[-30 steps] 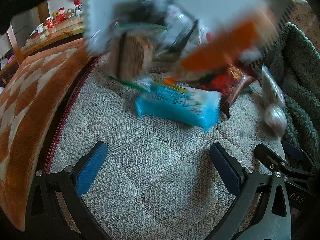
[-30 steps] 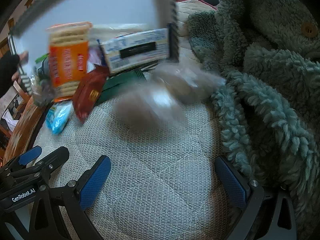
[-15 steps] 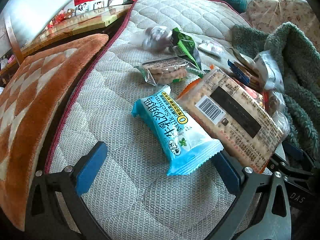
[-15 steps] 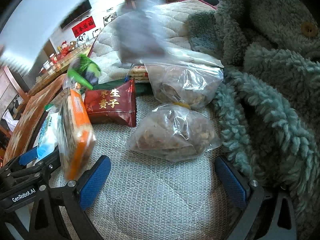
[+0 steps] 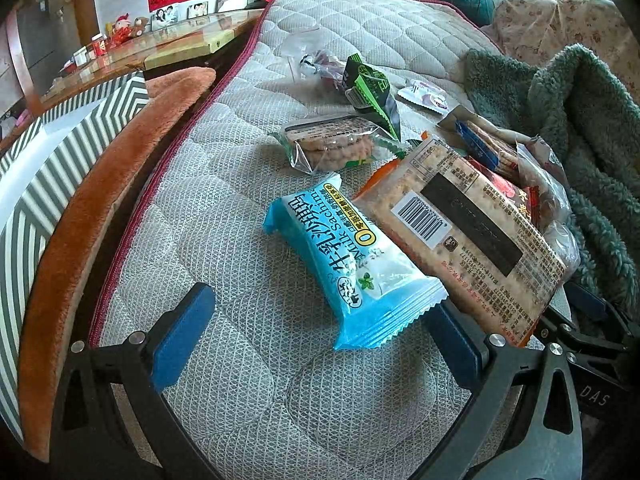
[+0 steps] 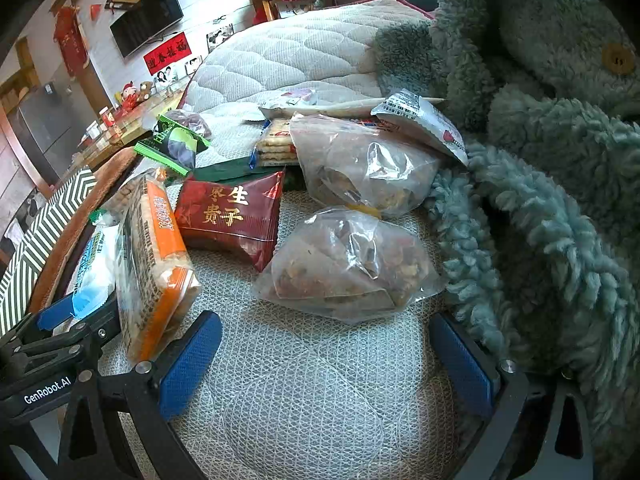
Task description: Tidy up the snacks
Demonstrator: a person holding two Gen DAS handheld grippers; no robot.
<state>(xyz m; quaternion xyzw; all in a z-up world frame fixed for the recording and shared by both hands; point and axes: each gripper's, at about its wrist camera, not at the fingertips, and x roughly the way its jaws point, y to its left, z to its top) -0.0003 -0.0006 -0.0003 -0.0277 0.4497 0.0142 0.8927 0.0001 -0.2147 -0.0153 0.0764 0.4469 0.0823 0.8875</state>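
Clearly, a heap of snacks is spread on a quilted mattress (image 5: 248, 216): a light blue milk-candy packet (image 5: 352, 256) with white lettering, a long cracker pack (image 5: 464, 232) with a barcode and an orange edge, a clear pack of round biscuits (image 5: 332, 144), a green and black pouch (image 5: 370, 88), a dark red packet (image 6: 230, 216) with gold characters, and two clear bags of brown pieces, one nearer (image 6: 344, 264) and one behind it (image 6: 360, 164). The left gripper (image 5: 320, 340) is held wide apart and nothing is clamped; the tail of the blue packet lies between its fingers and seems to be touching the right one, while the cracker pack rests over that same finger. The right gripper (image 6: 324, 352) is also spread wide with nothing held; the nearer clear bag lies just ahead of its opening, on the mattress, and the cracker pack stands on its edge just beside its left finger. A teal fleece garment (image 6: 540, 140) is bunched along the right side, and a striped box (image 5: 52, 160) is seen at the left, beyond an orange plush cushion (image 5: 96, 200)
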